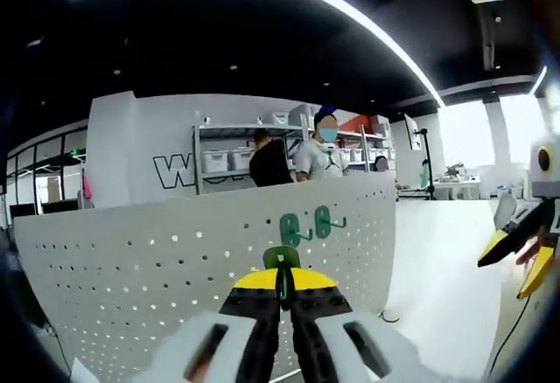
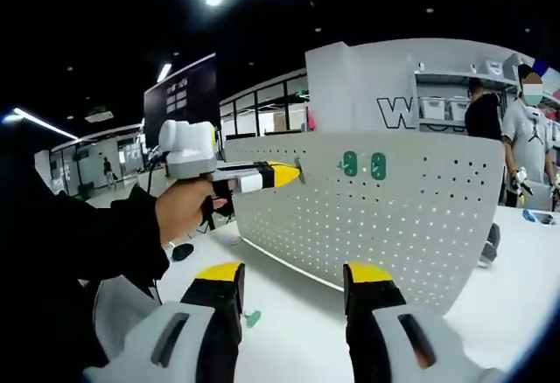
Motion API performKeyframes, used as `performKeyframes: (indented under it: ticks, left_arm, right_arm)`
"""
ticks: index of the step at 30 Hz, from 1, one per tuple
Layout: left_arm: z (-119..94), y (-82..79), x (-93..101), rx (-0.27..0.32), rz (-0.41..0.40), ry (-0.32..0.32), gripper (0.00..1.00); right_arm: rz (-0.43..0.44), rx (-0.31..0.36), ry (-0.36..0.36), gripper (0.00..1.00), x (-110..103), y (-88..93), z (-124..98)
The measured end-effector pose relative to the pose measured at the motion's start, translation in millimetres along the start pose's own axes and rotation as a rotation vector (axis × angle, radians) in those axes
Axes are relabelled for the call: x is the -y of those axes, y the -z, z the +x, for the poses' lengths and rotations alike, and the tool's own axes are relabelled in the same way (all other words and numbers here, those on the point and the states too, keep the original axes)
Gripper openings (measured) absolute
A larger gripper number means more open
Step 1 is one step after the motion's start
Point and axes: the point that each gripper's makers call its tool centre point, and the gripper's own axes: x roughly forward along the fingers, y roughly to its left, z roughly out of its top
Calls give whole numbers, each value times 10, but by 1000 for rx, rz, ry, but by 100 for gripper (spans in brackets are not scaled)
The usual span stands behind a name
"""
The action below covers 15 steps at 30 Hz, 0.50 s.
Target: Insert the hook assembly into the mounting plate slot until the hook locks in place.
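Your left gripper [image 1: 282,288] sits at six o'clock in the left gripper view, its yellow-tipped jaws clamped on a green hook [image 1: 281,259] right in front of the white pegboard [image 1: 157,261]. Two more green hooks [image 1: 306,224] already hang on that board, at about one o'clock from the held one. In the right gripper view, your right gripper [image 2: 293,282] has its jaws spread wide apart, holding nothing, above the white table [image 2: 289,322].

A smooth white tabletop [image 2: 289,313] spreads across the lower half of the right gripper view; a curved white perforated metal panel [image 2: 394,217] stands upright on it at centre; a small green piece [image 2: 252,318] lies lower centre; a dark rounded object [image 2: 182,251] lies at left.
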Motion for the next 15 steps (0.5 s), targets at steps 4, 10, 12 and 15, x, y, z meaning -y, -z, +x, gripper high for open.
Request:
performKeyframes:
  ticks: [4,10,12,15]
  left_arm:
    - [106,-51,-26,-7,20,-19,3]
    - [257,-55,-122,-35,31,-55,3]
    - [309,-50,-162,-42,18,-61,3]
    - [375,-43,-216,-52,23,-78,3]
  right_arm:
    - [1,23,1,43,45,-44,11]
    - [4,54,10,44,102,-70,-8]
    - [6,58,13,44,122,-63,-25]
    - [8,64,18,46,153,-52,-58]
